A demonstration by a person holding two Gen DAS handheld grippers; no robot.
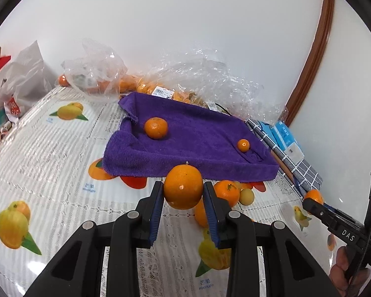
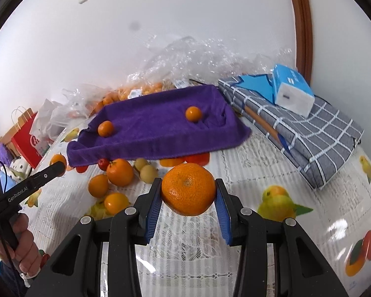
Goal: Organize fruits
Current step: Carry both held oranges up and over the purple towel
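— Where are the fruits?

— One orange point(image 1: 183, 190) sits clamped between the blue pads of the left hand-held gripper point(image 1: 183, 193), lifted clear of the desk point(image 1: 49, 148). A bigger, dimpled mandarin point(image 2: 188, 189) is pinched the same way in the right hand-held gripper point(image 2: 188, 191).

— How wide are the jaws?

— Both narrow, pressed against the fruit on either side; the right stands slightly wider.

— And the rest?

— Two small oranges lie on the purple towel point(image 1: 197, 133), one at its left point(image 1: 156, 128) and one at its right point(image 1: 243, 145), well apart. A loose pile of fruit point(image 2: 116, 180) lies on the desk just in front of the towel. Clear plastic bags point(image 1: 210, 74) with more oranges sit behind it against the wall.
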